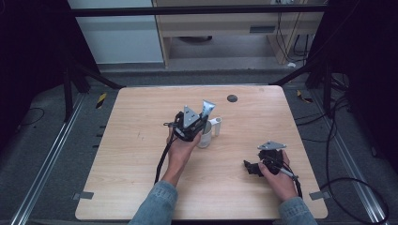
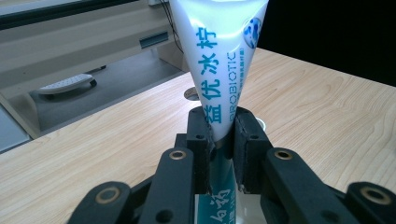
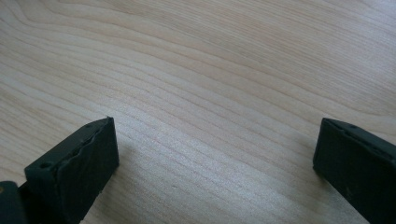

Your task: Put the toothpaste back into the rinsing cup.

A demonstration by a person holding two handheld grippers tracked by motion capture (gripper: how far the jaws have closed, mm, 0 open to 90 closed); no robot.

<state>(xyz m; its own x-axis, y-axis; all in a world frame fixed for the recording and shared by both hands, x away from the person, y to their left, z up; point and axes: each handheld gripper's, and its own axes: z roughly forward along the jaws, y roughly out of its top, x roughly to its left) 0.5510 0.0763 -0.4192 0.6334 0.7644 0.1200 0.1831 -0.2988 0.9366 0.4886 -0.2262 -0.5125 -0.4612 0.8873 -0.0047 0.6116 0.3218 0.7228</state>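
Observation:
A white toothpaste tube (image 2: 219, 56) with blue print stands upright, its flat crimped end up, and my left gripper (image 2: 223, 140) is shut on its middle. In the high view the left gripper (image 1: 193, 123) holds the tube (image 1: 208, 109) over a white cup (image 1: 205, 138) with a side handle at the table's middle; the tube's lower end is hidden behind the gripper. My right gripper (image 1: 252, 167) rests low near the front right of the table. In its own view the right gripper (image 3: 215, 154) is open, jaws wide apart over bare wood with nothing between them.
The light wooden table (image 1: 141, 187) has a round dark grommet (image 1: 232, 98) near its far edge. Cables trail from both grippers toward the front edge. Beyond the table stand a wooden cabinet (image 1: 234, 23) and dark frame legs.

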